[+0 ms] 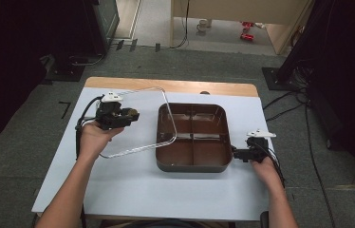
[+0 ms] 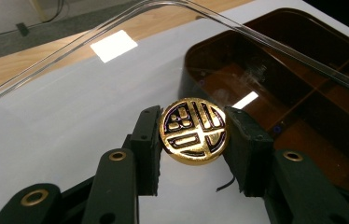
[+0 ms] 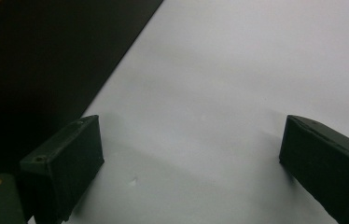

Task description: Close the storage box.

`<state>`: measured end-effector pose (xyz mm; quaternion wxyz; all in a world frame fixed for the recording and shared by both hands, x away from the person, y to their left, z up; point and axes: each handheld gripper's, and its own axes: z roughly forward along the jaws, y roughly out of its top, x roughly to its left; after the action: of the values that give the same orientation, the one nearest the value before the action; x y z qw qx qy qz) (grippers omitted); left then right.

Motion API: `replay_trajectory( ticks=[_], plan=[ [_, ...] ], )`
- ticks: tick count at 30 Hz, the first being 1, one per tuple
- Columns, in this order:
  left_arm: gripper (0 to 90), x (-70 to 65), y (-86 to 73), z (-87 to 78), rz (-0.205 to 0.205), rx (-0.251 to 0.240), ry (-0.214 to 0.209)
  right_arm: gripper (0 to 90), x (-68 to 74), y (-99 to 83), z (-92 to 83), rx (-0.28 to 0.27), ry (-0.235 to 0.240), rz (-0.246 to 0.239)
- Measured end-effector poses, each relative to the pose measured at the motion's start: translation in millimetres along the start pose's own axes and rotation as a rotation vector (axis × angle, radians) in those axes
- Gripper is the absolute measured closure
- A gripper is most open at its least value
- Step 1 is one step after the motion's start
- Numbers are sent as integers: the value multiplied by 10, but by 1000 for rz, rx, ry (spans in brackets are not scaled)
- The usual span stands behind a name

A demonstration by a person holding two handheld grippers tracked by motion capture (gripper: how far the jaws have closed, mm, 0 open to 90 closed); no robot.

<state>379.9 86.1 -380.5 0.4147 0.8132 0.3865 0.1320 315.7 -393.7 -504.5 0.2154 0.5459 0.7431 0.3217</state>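
Jaws: left gripper (image 2: pixel 193 135) clenched on gold knob (image 2: pixel 194 131) of clear lid (image 1: pixel 135 121), tilted off brown tray (image 1: pixel 192 164) | right gripper (image 1: pixel 240 154) released beside tray | risk: lid slips, knob grip small.

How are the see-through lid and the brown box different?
The clear lid is see-through and thin; the brown box is dark and deep. The lid leans tilted against the box's rim, while the box sits flat on the table. The box has dividers inside; the lid has none. Both are rounded rectangles.
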Motion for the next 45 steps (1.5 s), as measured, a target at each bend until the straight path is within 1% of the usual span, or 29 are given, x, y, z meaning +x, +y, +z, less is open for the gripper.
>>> replay_trajectory(
  ticks=[1,5,8,10,12,14,18,19,20,22,27,29,31,32,33,39,45],
  plan=[
    [596,0,0,0,0,0,0,55,0,0,0,0,0,0],
    [596,-137,22,70,30,7,-13,55,0,0,0,0,0,1],
    [596,-203,37,117,45,11,-27,55,0,0,-1,0,1,-1],
    [596,-256,43,201,53,14,-42,55,-1,0,0,0,1,0],
    [596,-267,49,222,56,16,-45,55,-2,0,0,0,1,-1],
    [596,-318,73,279,71,19,-52,55,-1,0,0,0,1,-1],
    [596,-395,102,351,87,21,-70,55,0,0,0,0,0,0],
    [596,-427,109,390,96,30,-77,55,1,0,0,0,0,0],
    [596,-427,109,390,96,30,-77,55,1,0,0,0,0,0],
    [596,-472,115,449,109,41,-78,55,1,-1,-1,0,-1,-1],
    [596,-523,137,506,108,42,-89,55,2,0,-1,0,-1,-1],
    [596,-575,163,550,111,40,-99,55,1,0,-1,0,0,-1],
    [596,-599,175,572,111,39,-103,55,1,-1,-1,0,-1,-2],
    [596,-640,192,602,116,40,-105,56,2,-1,-1,0,-1,-3],
    [596,-640,192,602,116,40,-105,56,2,-1,-1,0,-1,-3],
    [596,-778,251,726,131,43,-126,55,2,-1,-1,0,-1,-2],
    [596,-897,293,827,156,46,-144,55,2,-2,-1,-1,-2,-2]
  ],
)
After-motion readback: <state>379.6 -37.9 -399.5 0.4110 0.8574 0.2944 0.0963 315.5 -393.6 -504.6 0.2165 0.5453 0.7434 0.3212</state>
